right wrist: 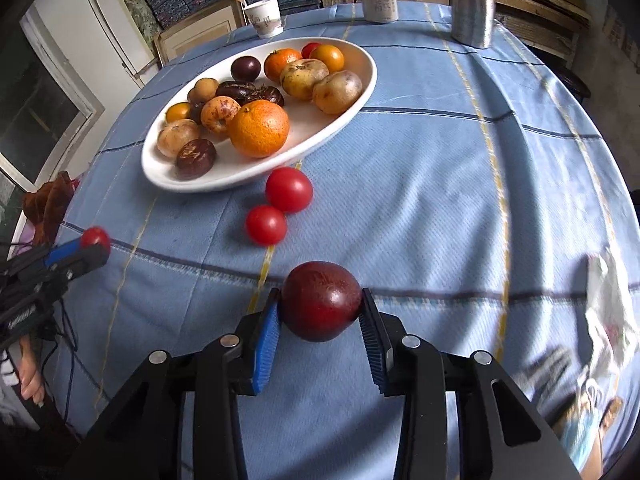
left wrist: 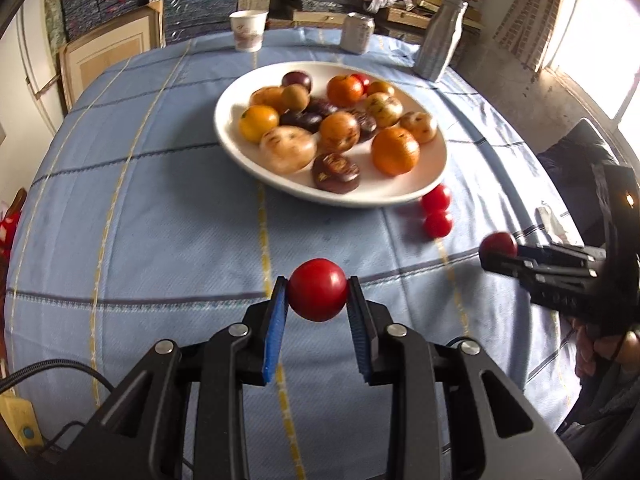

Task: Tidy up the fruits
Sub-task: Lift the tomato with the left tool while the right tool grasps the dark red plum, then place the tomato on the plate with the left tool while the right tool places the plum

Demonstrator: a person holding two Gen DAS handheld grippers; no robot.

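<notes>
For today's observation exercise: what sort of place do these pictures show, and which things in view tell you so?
Probably a lived-in home room that doubles as storage. A table with a blue checked tablecloth carries a white plate of fruit, a paper cup and a drinks can, while stacked boxes and folded textiles fill the shelves behind.

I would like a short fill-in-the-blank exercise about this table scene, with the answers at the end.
1. The left gripper is shut on a small ____ tomato.
2. The right gripper is shut on a dark red ____.
3. On the tablecloth beside the white plate lie ____ loose red tomatoes.
4. Behind the plate, the drink can stands between a paper ____ and a silver bottle.

Missing words: red; plum; two; cup
</notes>
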